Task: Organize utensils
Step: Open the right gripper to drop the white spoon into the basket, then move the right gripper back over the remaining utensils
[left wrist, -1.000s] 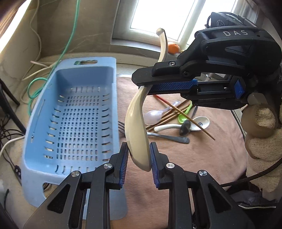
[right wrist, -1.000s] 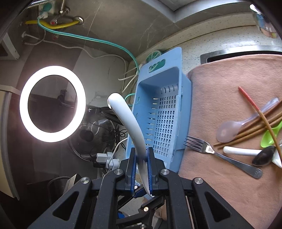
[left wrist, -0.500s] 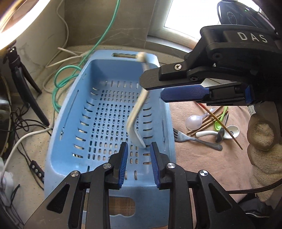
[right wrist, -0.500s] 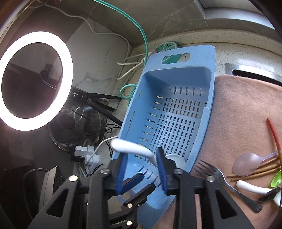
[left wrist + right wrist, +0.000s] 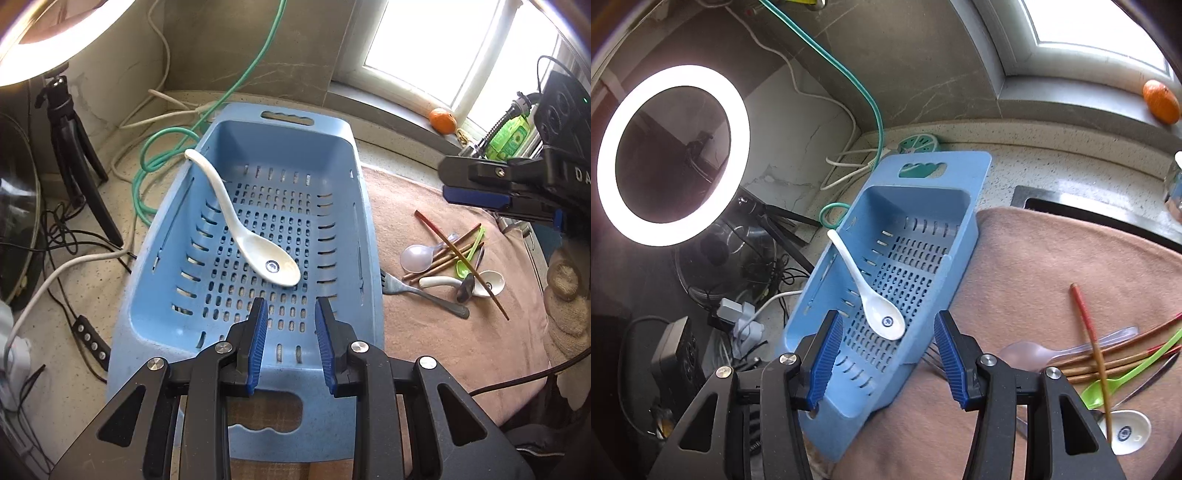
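A white ceramic spoon (image 5: 275,264) lies in the blue slotted basket (image 5: 364,206), bowl on the floor and handle propped on the left rim. My left gripper (image 5: 290,332) hovers over the basket's near end, its pads a little apart with nothing between them. In the right wrist view the spoon (image 5: 882,317) lies below my right gripper (image 5: 888,354), whose jaws are opening and hold nothing. The right gripper (image 5: 458,182) also shows at the right edge of the left wrist view. On the pink cloth (image 5: 424,350) lie a fork (image 5: 421,293), chopsticks (image 5: 458,253), a clear spoon (image 5: 417,256), a green spoon (image 5: 467,260) and another white spoon (image 5: 487,284).
A ring light (image 5: 672,155) on a tripod (image 5: 77,147) stands left of the basket, among a green hose (image 5: 159,155) and several cables. An orange (image 5: 441,121) sits on the window sill. A sink edge (image 5: 1089,210) runs behind the cloth.
The right gripper opened and let go of the white spoon, which dropped into the basket. The right gripper then drew back to the right. The left gripper moved over the basket.
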The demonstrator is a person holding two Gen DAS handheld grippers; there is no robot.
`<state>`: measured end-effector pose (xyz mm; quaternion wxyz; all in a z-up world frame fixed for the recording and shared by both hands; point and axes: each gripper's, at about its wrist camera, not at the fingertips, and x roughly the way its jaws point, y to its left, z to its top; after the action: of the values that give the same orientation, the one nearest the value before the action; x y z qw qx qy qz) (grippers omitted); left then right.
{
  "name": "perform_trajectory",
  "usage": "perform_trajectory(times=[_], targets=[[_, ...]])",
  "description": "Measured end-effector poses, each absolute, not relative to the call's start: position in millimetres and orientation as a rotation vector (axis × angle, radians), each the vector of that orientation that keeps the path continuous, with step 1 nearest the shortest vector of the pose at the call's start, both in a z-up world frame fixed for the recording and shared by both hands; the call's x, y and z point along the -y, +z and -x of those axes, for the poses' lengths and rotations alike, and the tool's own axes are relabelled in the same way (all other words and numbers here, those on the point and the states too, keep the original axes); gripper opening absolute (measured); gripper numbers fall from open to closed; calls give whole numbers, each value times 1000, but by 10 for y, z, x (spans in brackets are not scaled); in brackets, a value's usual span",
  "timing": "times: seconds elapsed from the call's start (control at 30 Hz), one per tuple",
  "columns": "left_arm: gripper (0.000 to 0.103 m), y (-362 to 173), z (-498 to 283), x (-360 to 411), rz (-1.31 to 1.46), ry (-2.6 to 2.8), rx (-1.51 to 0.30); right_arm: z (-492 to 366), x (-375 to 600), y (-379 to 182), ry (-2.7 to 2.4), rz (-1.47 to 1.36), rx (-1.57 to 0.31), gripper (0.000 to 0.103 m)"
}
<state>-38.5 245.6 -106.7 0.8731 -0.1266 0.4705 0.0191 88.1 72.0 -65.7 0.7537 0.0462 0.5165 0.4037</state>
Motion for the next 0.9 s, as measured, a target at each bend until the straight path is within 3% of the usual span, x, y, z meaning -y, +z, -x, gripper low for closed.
perform_trajectory(times=[0.23, 0.4, 0.5, 0.9], targets=[[25, -961, 420, -2314, 266, 24, -962, -768, -115, -549, 824, -66, -1004, 49], [27, -901, 411, -2081, 247, -27, -954, -769, 413, -590, 725, -69, -1010, 58], [35, -913, 379, -1939, 242, -54, -960, -759, 706, -634, 623, -40, -1027, 58], [37, -1030, 222, -1444, 219, -163, -1012, -651, 1522, -798, 527, -210, -1070, 58]])
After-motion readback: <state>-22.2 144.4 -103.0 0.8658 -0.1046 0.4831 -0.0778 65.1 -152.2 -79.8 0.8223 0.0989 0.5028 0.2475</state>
